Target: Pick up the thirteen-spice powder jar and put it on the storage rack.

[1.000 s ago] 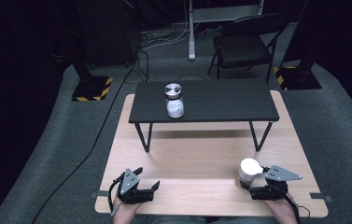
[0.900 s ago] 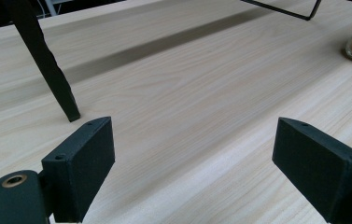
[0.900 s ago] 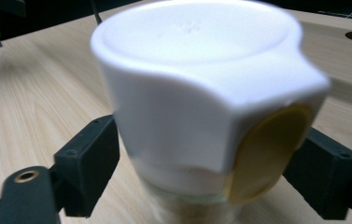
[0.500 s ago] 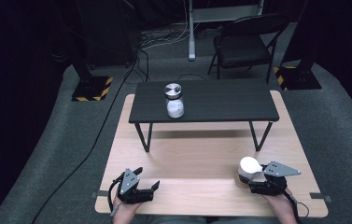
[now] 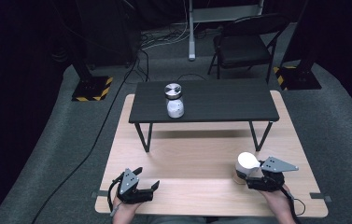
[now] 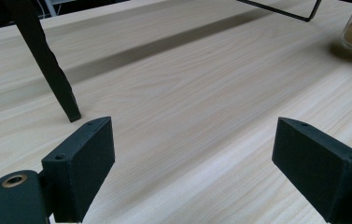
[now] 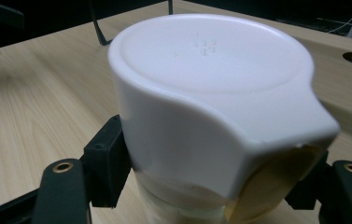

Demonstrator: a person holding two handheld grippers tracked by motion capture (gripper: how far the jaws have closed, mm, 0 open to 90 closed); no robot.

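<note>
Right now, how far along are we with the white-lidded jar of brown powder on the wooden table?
Early stage. Done: the right hand-held gripper has closed its jaws around the white-lidded jar, which sits on the wooden table near the front right. In hand: that grip, lid on. The left hand-held gripper is open, holding nothing. Left: any lifting or moving; a second jar with a metal lid stands untouched on the black bench.

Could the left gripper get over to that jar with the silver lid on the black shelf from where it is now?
Probably yes. The left gripper is open and holds nothing, the silver-lidded jar stands alone on the black shelf, and only bare wooden table lies between them.
</note>
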